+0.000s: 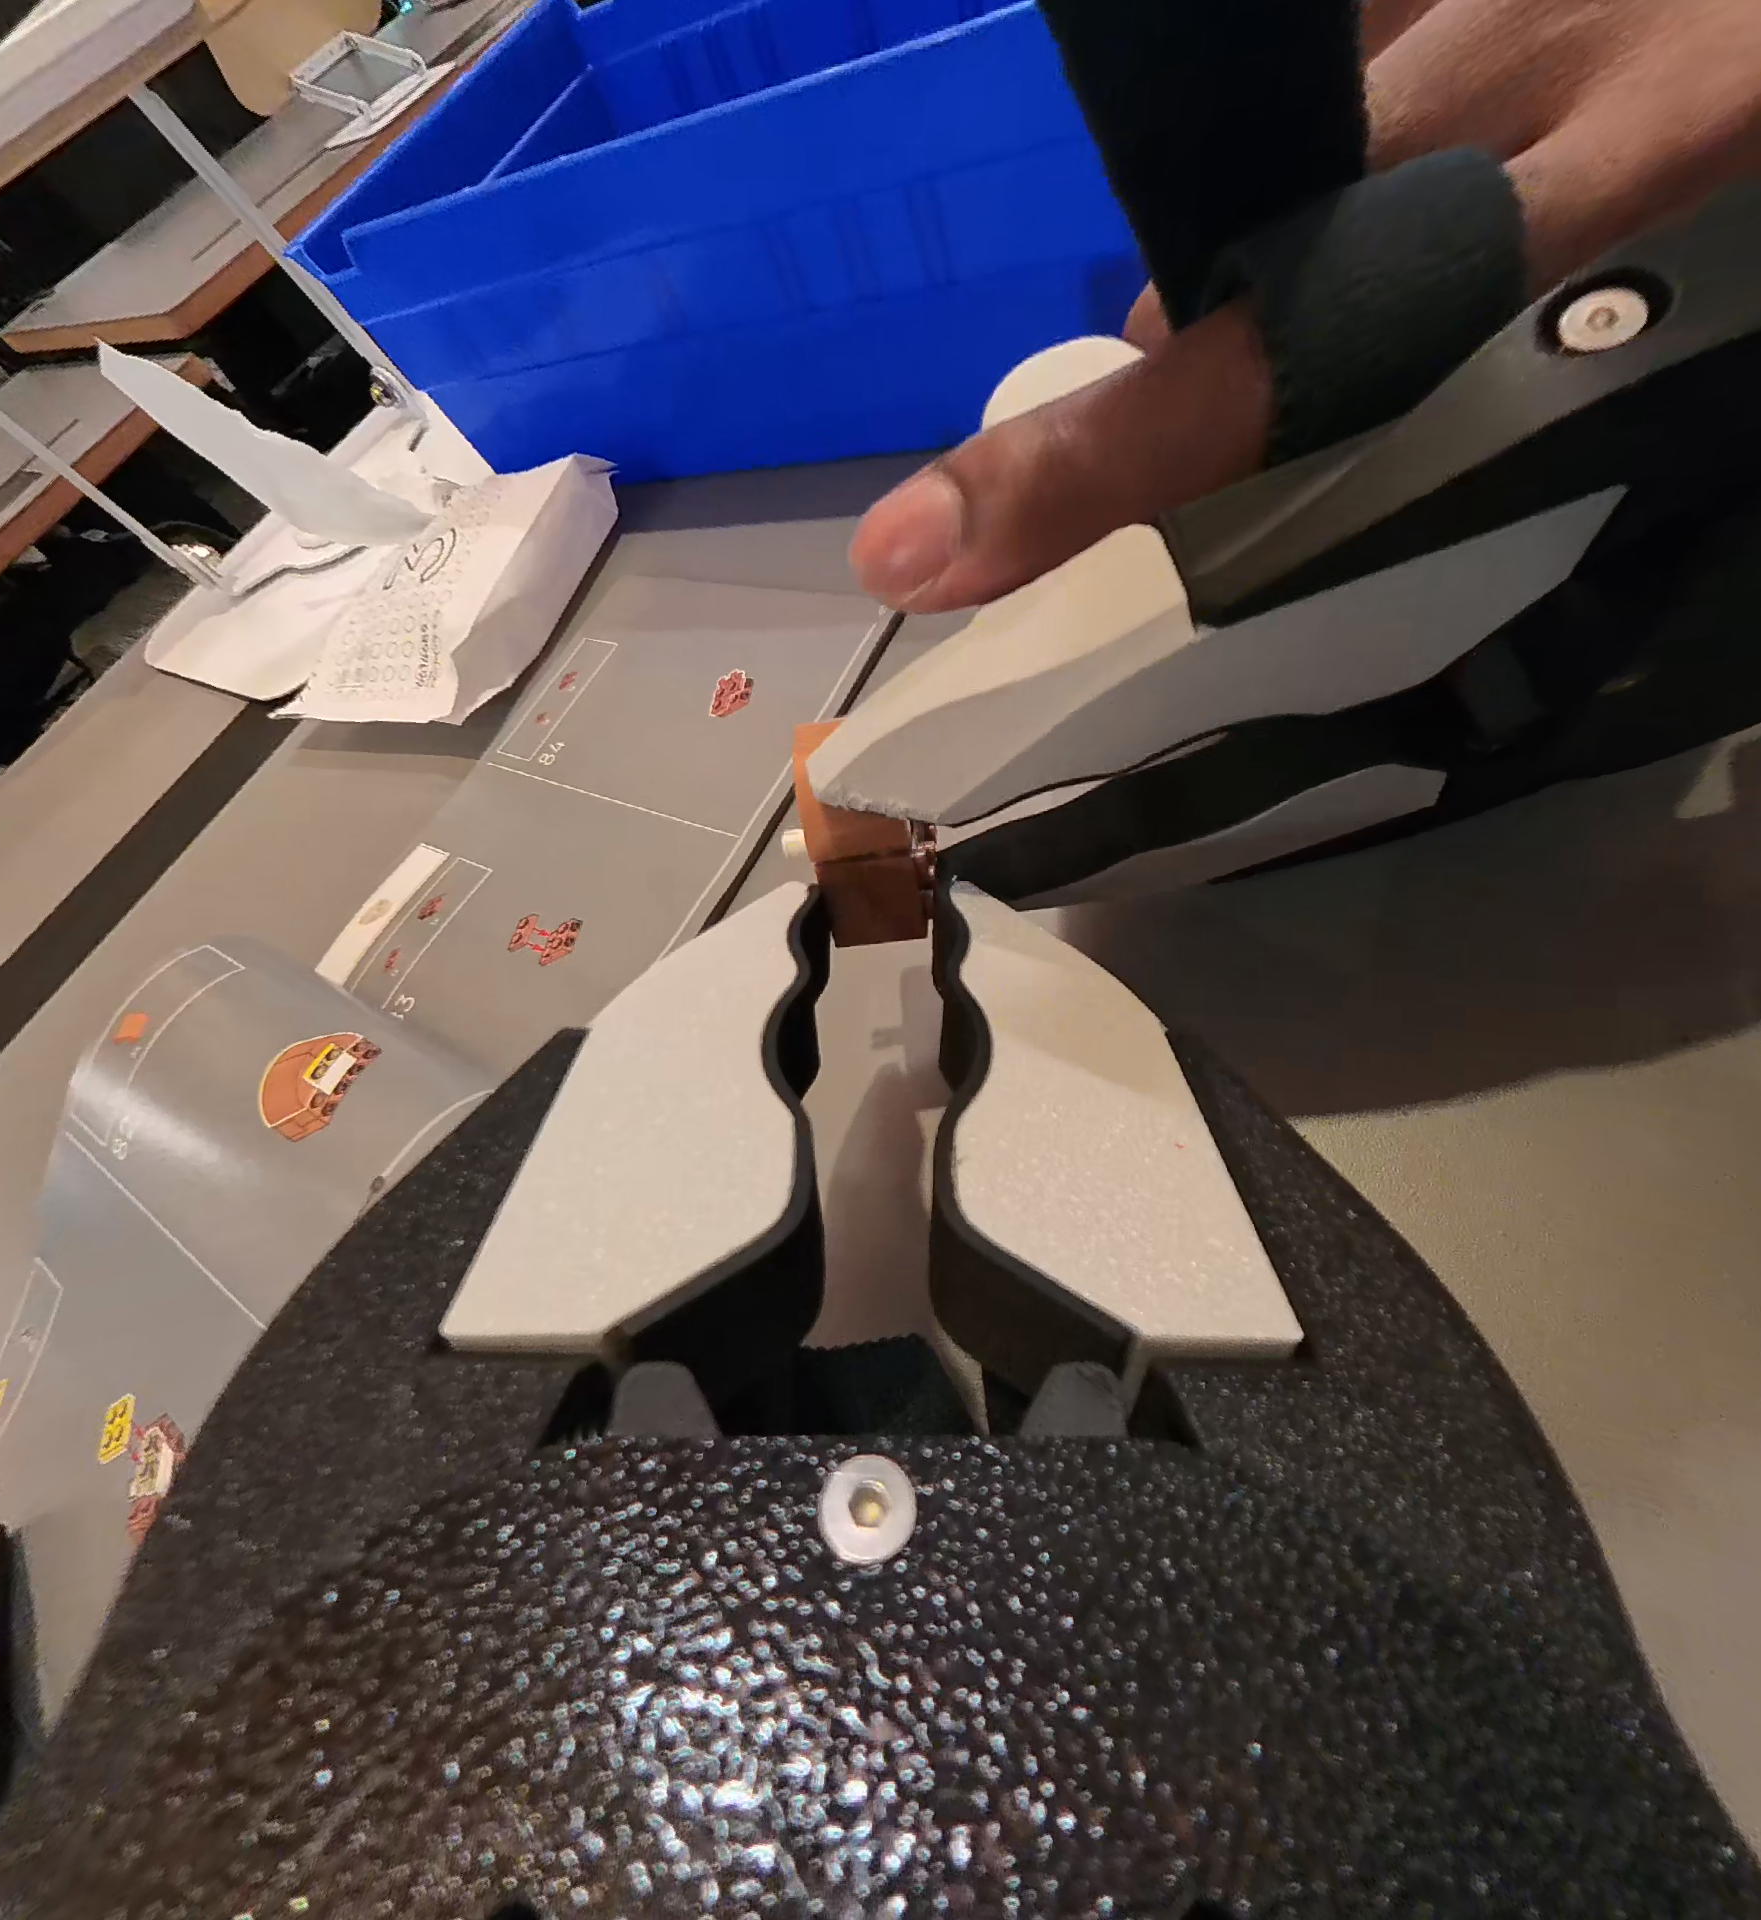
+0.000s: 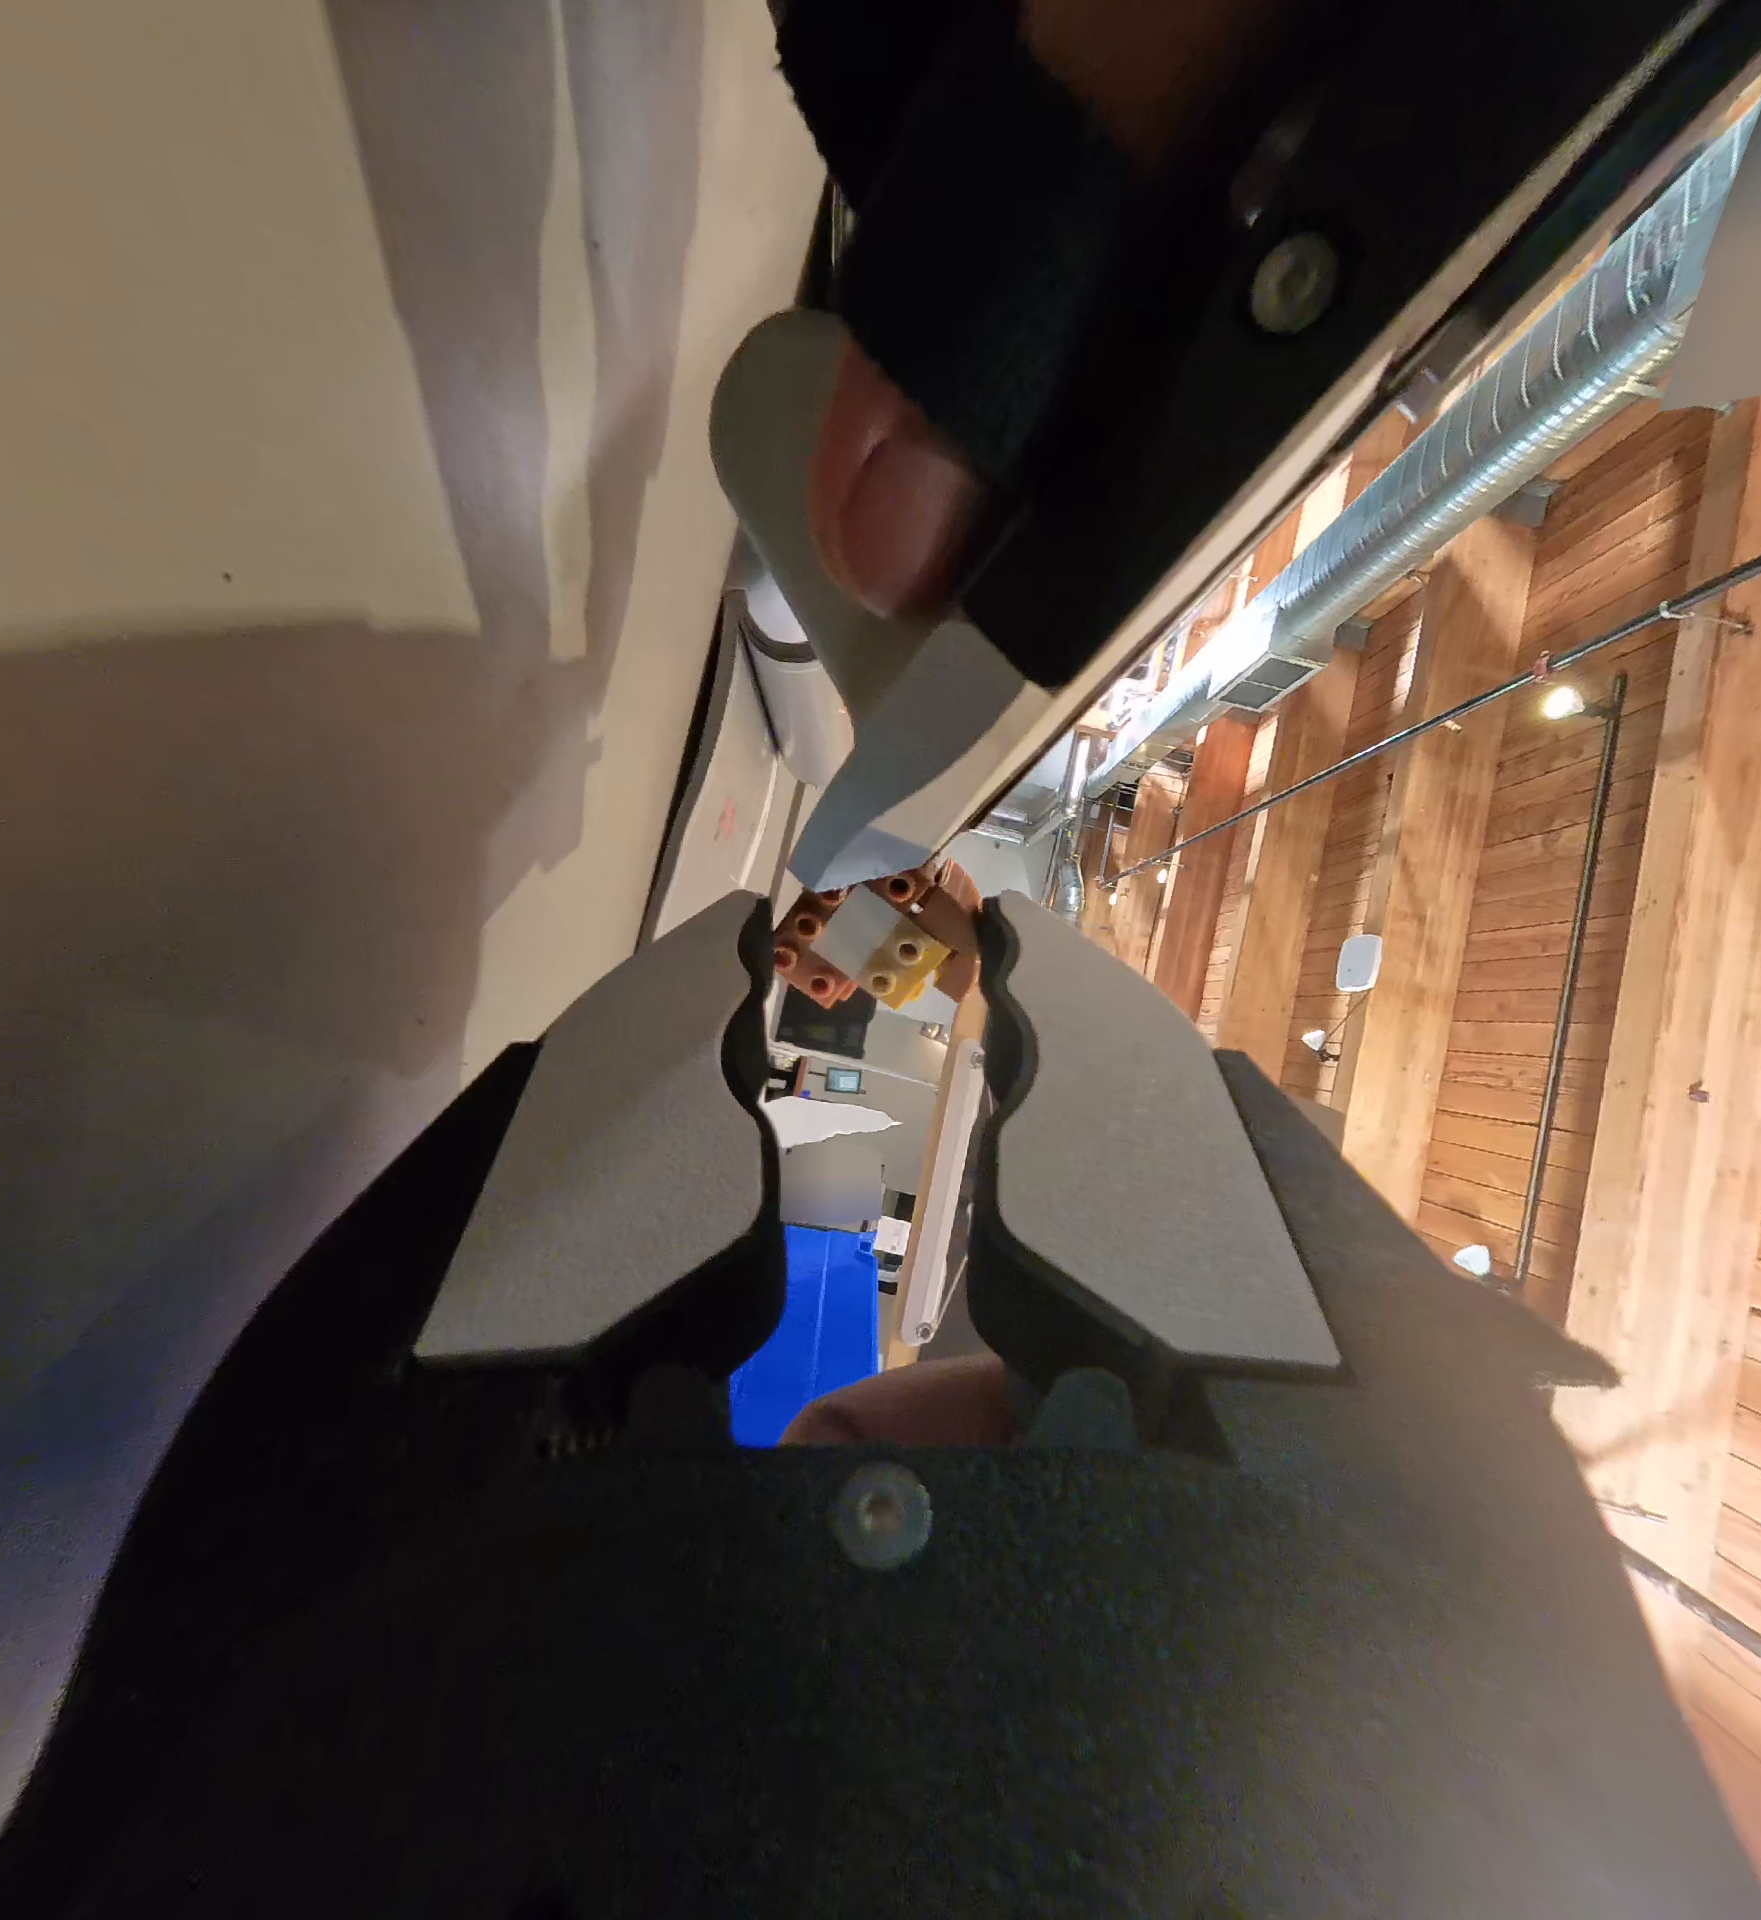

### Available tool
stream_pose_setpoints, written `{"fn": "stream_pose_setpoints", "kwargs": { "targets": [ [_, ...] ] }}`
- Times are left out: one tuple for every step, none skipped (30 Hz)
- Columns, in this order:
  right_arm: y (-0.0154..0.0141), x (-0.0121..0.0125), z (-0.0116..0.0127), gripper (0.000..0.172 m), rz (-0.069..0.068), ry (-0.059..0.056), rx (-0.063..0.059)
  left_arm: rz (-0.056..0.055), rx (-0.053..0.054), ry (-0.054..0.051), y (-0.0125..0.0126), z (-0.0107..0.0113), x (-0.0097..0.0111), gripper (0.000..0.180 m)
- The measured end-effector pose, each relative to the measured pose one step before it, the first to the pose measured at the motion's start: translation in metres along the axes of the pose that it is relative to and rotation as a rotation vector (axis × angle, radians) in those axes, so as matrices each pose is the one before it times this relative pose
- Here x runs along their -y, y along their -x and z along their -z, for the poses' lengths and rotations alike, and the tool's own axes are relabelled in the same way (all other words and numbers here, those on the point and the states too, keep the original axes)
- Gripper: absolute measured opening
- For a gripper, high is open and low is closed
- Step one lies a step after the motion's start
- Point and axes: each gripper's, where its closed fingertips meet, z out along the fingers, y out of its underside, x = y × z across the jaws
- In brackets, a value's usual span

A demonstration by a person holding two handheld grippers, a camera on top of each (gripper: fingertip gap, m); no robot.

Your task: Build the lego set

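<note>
Grey tabletop (image 1: 1478, 1195) fills most of what we see, and at its far side sits a big blue bin (image 1: 751, 291) with dividers. In front of the bin an instruction booklet (image 1: 595, 810) lies open, its near page curling up. A torn white paper bag (image 1: 388, 603) is crumpled just beyond the booklet.

Now the tools. The left gripper (image 1: 876, 914) reaches forward, low and roughly level over the table. The right gripper (image 2: 874, 935) comes in from the right, rolled onto its side. In its own view the table stands like a wall on the left. A hand (image 1: 1427, 260) in a black fingerless glove drives it, thumb laid along the grey finger.

Both tools meet on one small brown brick build (image 1: 855, 831), held in the air beside the booklet's edge, its shadow on the table below. The left claw is nearly together, its two black pads pressed on the lower brown block. The right claw stands wider and is clamped across the same build, pads against the studded brown sides. So we have a two-handed hold, tips almost touching.

Down to the small stuff: a grey tile (image 2: 855, 930) and a yellow brick (image 2: 902, 961) sit on the studded face. A tiny white pin (image 1: 796, 844) pokes out on the left side.
</note>
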Motion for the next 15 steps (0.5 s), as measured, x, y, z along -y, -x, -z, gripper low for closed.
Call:
{"fn": "stream_pose_setpoints", "kwargs": {
  "targets": [
    [0.00015,0.00002,-0.00001,0.038,-0.0055,-0.0029,0.0013,-0.0018,0.0007,0.0005,0.0,-0.00016,-0.00012,0.019],
    [-0.00017,-0.0001,-0.00006,0.038,-0.0033,-0.002,-0.0014,-0.0015,0.0006,-0.0007,0.00001,0.00004,0.0001,0.019],
    [-0.00043,-0.00014,-0.00003,0.038,-0.0028,-0.0015,-0.0039,-0.0001,0.0007,-0.0014,0.00032,0.0001,0.00023,0.019],
    [-0.00047,-0.0001,-0.00006,0.038,-0.003,-0.0012,-0.0041,0.0002,0.0016,-0.0013,0.00048,0.00023,0.00025,0.019],
    [-0.00062,-0.00006,0.00003,0.038,-0.0032,-0.0021,-0.004,-0.0001,0.0022,-0.0007,0.00054,0.0002,0.00022,0.019],
    [-0.00077,0.00044,0.00032,0.038,-0.005,-0.0052,-0.0039,0.0001,0.0035,-0.0005,0.00082,0.00027,0.0,0.019],
    [-0.00097,0.00086,0.00055,0.038,-0.008,-0.0082,-0.0035,0.0012,0.0025,-0.0009,0.00083,0.00026,-0.00016,0.019],
    [-0.00126,0.00109,0.00065,0.038,-0.0121,-0.0097,-0.004,0.0027,0.0019,-0.0031,0.00087,0.0003,0.00018,0.019],
    [-0.0018,0.00123,0.00082,0.039,-0.0193,-0.0121,-0.0055,0.0021,0.0016,-0.0062,0.00088,0.00049,0.00061,0.019],
    [-0.0018,0.00124,0.00076,0.039,-0.0302,-0.0151,-0.0025,-0.0001,0.0017,-0.008,0.00093,0.00057,0.00091,0.019],
    [-0.00169,0.00096,0.00082,0.039,-0.0372,-0.0158,-0.0003,-0.0011,0.0007,-0.007,0.00081,0.00052,0.00075,0.019],
    [-0.0023,0.00069,0.00084,0.039,-0.043,-0.0184,-0.0021,-0.0025,-0.0023,-0.0104,0.00038,0.00049,0.00103,0.019],
    [-0.00163,-0.00026,0.00068,0.039,-0.0527,-0.0172,0.0059,-0.0026,-0.0041,-0.0119,0.00006,0.00048,0.00111,0.019],
    [-0.00181,-0.00107,0.0004,0.039,-0.0701,-0.0175,0.0111,0.001,-0.002,-0.0035,0.00064,0.00018,0.00002,0.019],
    [-0.00174,-0.00166,0.00021,0.039,-0.0876,-0.0187,0.02,0.0028,-0.0038,-0.0041,0.00067,0.00008,-0.00012,0.019]
  ]
}}
